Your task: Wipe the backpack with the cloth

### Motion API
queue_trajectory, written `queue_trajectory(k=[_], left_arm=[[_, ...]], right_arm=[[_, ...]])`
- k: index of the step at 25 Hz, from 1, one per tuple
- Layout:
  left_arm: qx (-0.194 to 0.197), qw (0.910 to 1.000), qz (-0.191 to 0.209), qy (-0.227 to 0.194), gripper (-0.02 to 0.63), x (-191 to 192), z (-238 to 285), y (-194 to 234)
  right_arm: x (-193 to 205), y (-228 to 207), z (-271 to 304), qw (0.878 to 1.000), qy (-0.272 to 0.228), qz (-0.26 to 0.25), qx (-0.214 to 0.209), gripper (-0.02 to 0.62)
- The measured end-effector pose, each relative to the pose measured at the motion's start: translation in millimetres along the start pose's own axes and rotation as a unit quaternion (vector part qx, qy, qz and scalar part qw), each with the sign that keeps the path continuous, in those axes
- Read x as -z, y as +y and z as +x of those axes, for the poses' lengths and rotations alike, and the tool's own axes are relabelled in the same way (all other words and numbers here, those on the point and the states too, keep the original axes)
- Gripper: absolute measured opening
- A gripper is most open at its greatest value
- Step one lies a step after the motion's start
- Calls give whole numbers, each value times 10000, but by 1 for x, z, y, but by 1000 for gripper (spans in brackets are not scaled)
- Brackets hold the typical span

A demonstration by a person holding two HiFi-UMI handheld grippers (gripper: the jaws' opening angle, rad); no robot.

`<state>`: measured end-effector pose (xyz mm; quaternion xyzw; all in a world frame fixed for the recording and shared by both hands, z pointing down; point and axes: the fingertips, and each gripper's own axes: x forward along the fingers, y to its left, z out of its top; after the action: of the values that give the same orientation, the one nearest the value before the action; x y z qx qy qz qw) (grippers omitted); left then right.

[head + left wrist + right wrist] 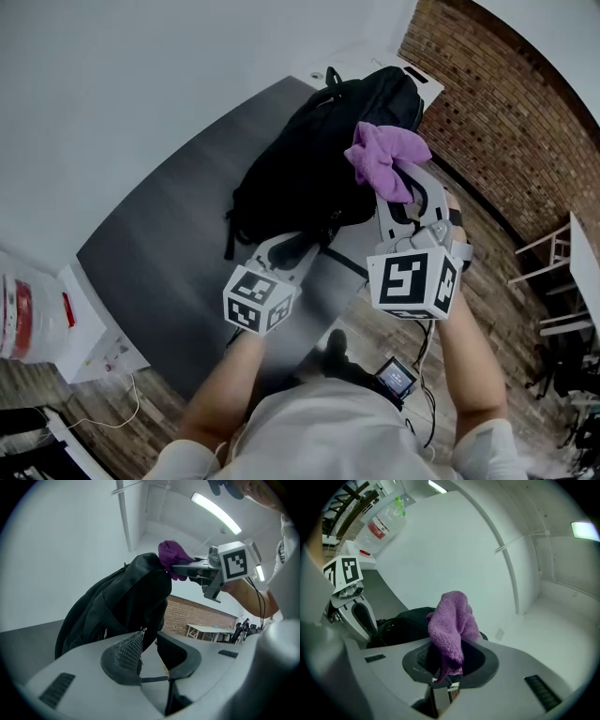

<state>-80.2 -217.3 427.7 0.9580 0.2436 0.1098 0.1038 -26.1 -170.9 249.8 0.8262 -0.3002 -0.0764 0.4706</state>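
Right gripper (392, 187): jaws pressed onto the purple cloth (381, 154). A fold is pinched deep between the pads and the rest bunches up and over the tips.
Left gripper (294, 247): jaws spread a little, with a narrow gap and nothing clamped in it. A zipper pull hangs just off the tip of one pad.
Backpack (319, 155): black, lying on the dark grey table (159, 244). Its long axis runs from near left to far right, with the carry handle at the far end.
Cloth position: at the far right part of the backpack, on its upper flank, just ahead of the right gripper.
Key relation: the backpack lies forward and to the left of the cloth, so I judge a wiping stroke would run along the long axis, toward the near left end or out to the handle.
Nearer hand: the right gripper carries the cloth and is the one at the surface. The left gripper sits at the near end, placed to steady the bag.
Hard to tell: whether the cloth actually presses on the fabric or hovers just above it. No view settles the contact.
Hidden: the backpack's far side and underside, and the cloth's pinched part inside the jaws.
Cut off: the table's near edge, behind the person's arms.
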Motion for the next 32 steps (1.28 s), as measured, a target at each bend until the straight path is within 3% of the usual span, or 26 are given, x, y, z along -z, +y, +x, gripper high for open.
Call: queue_trajectory(k=[6, 17, 32], left_arm=[[53, 9994, -340, 27, 89, 14, 0, 5], [218, 9983, -537, -8, 89, 24, -7, -6], [212, 9974, -684, 25, 89, 31, -12, -5]], right_arm=[[6, 30, 0, 9997, 37, 30, -243, 81], [7, 75, -6, 9982, -41, 156, -585, 81], [11, 112, 6, 9989, -184, -10, -430, 81]])
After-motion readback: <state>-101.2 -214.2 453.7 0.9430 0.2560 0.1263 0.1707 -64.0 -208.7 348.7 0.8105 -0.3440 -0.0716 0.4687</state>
